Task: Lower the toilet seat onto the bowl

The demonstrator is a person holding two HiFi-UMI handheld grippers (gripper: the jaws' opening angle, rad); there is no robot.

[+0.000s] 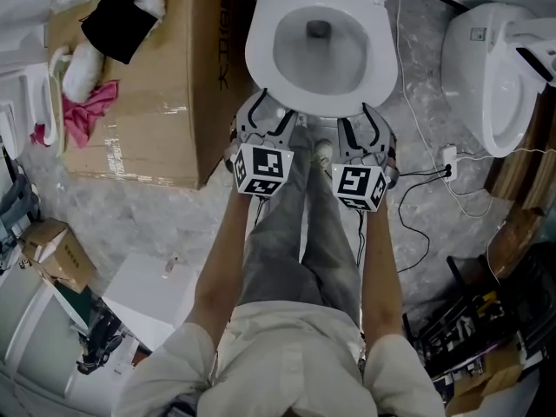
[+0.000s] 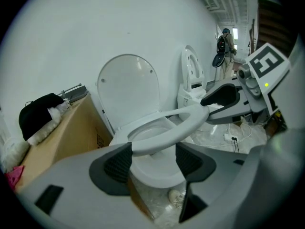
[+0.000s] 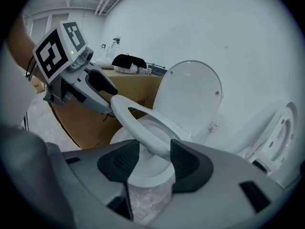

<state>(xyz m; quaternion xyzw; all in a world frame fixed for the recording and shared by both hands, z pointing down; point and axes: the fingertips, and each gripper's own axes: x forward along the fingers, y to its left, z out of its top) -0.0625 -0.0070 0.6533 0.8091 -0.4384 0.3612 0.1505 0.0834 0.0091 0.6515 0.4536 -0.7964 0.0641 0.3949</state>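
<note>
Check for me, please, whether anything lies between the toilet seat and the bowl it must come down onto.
Nothing visible. The toilet seat hangs tilted above the bowl, gripped at its front by the left gripper and right gripper; the gap beneath is open; the lid stands upright behind.

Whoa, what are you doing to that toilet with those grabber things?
A person holds a gripper in each hand, and both the left gripper and the right gripper are clamped on the front rim of the toilet seat. The seat hangs tilted partway above the bowl, not down yet. The lid stands upright behind it.
</note>
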